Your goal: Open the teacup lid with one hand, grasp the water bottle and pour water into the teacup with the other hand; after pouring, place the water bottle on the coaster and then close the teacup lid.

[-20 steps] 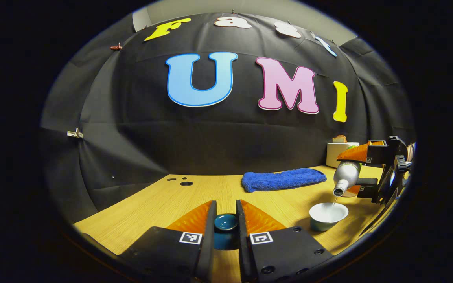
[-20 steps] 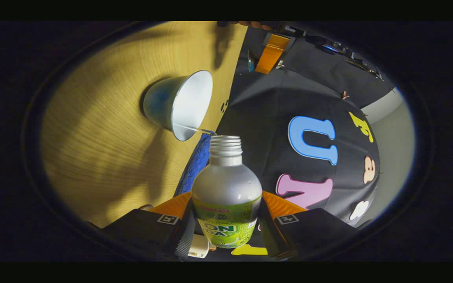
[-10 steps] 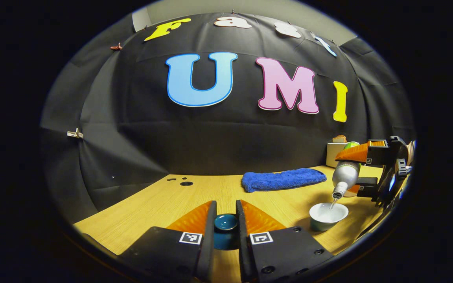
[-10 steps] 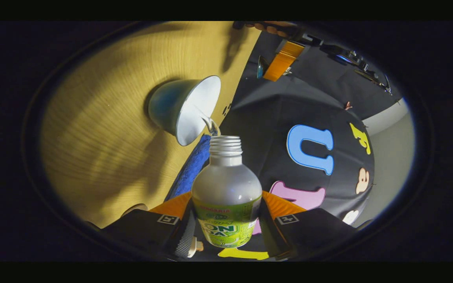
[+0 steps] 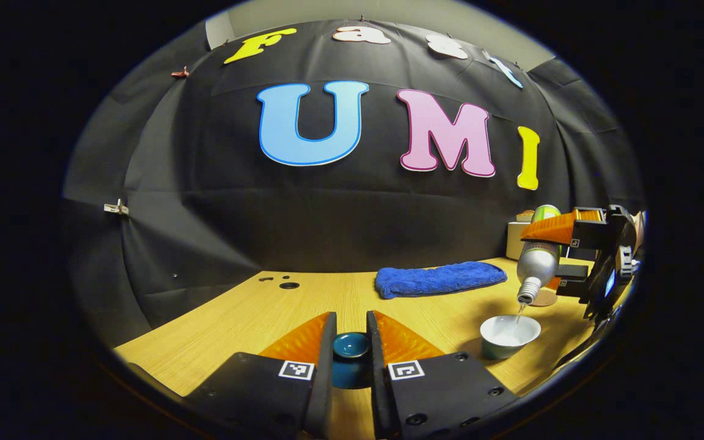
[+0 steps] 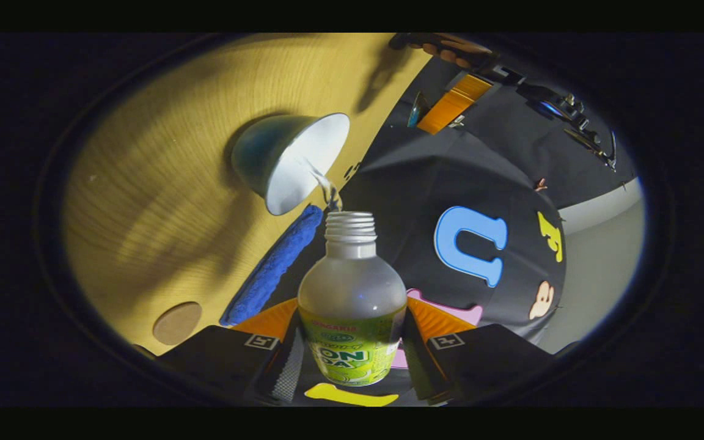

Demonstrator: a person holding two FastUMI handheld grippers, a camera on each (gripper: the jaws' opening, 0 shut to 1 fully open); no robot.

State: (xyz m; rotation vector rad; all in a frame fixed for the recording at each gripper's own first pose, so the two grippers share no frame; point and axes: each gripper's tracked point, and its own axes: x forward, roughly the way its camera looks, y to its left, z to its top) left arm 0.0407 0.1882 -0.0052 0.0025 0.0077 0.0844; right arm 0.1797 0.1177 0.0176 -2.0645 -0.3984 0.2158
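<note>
My left gripper point(image 5: 351, 342) is shut on the dark blue teacup lid point(image 5: 351, 347) and holds it just above the wooden table point(image 5: 254, 318). The open teacup point(image 5: 509, 335), white inside, stands to the right. Over it my right gripper point(image 6: 349, 342) is shut on the silver water bottle point(image 6: 352, 305) with a green label, tipped neck-down. A thin stream of water runs from its mouth into the teacup point(image 6: 288, 162). The round cork coaster point(image 6: 176, 322) lies on the table beside the cup. The bottle point(image 5: 536, 263) and right gripper point(image 5: 578, 250) show at the right of the left gripper view.
A folded blue towel point(image 5: 440, 278) lies toward the back of the table, and shows as the blue towel point(image 6: 272, 269) in the right gripper view. A white cylinder with a small item on top point(image 5: 518, 235) stands behind the bottle. Small holes point(image 5: 288, 285) mark the table's back left.
The right gripper has tilted the bottle steeper, its base rising. The water stream keeps running into the cup. The coaster has come into the right gripper view. The left gripper has not moved.
</note>
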